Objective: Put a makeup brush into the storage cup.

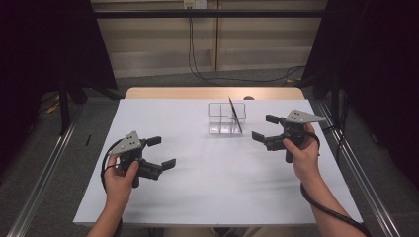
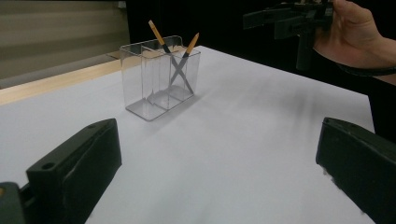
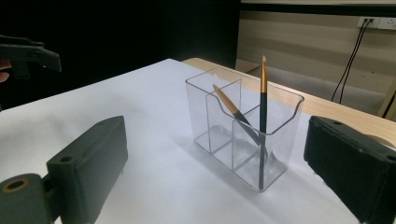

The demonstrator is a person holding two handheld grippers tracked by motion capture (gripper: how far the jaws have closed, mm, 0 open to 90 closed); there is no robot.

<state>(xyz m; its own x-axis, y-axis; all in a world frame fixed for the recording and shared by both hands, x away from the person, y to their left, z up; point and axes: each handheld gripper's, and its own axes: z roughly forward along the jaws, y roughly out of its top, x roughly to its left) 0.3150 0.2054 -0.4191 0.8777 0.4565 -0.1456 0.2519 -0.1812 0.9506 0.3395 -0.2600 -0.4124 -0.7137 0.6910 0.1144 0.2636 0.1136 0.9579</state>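
A clear plastic organiser [image 1: 226, 118] with several compartments stood upright on the white table [image 1: 212, 173], toward the far middle of the sheet and nearer the person's right side. Two dark pencils with orange-tan ends stood in one end compartment, the one nearest the right gripper, and crossed each other there: in the left gripper view one pencil [image 2: 164, 47] leaned one way and the other pencil [image 2: 185, 58] leaned against it, making an X. In the right gripper view one stood almost upright [image 3: 263, 121] while the second [image 3: 233, 111] slanted behind it. The left gripper [image 1: 157, 152] was held in the left hand [image 1: 120, 174] over the near left part of the table, well apart from the organiser, its jaws spread wide with nothing between them. The right gripper [image 1: 265, 127] sat in the right hand [image 1: 302, 150] near the organiser's right end, pointed toward it but not touching, its jaws likewise spread and empty. The other compartments looked empty
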